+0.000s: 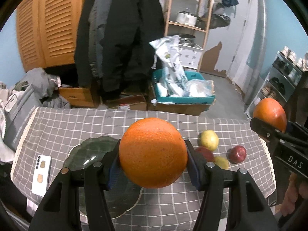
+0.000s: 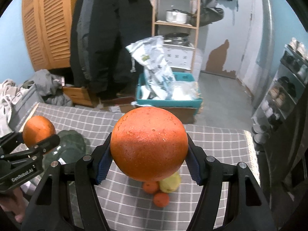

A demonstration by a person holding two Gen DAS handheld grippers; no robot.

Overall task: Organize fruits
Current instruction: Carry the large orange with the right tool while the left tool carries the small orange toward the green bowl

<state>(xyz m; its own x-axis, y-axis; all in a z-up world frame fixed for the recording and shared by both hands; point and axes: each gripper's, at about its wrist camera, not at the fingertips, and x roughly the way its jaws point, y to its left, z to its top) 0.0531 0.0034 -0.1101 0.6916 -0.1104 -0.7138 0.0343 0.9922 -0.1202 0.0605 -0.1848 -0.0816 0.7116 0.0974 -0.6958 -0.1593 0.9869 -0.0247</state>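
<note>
**Left wrist view: two oranges held up over the desk**

Left wrist camera is showing the left gripper (image 1: 153,154) squeezing a big orange (image 1: 153,153) above the desk (image 1: 77,123). This orange is hiding part of the dark green plate (image 1: 90,152) and part of a red fruit (image 1: 205,153). A yellow fruit (image 1: 208,140), a red apple (image 1: 237,154) and a small yellow piece (image 1: 221,162) are lying near each other on the gray checked cloth. A white phone (image 1: 41,174) is lying beside the plate.

At the right edge, the right gripper (image 1: 269,129) is pinching a second orange (image 1: 270,114), and the frame is cutting it off.

In the right wrist view, that second orange (image 2: 149,144) is covering most of a yellow fruit (image 2: 171,182). Two small orange fruits (image 2: 156,193) are peeking out below.

Behind the desk, dark coats (image 1: 119,38) are hanging, a wooden shelf (image 1: 189,9) is holding a pot, and a teal bin (image 1: 182,90) is sitting on the floor.
</note>
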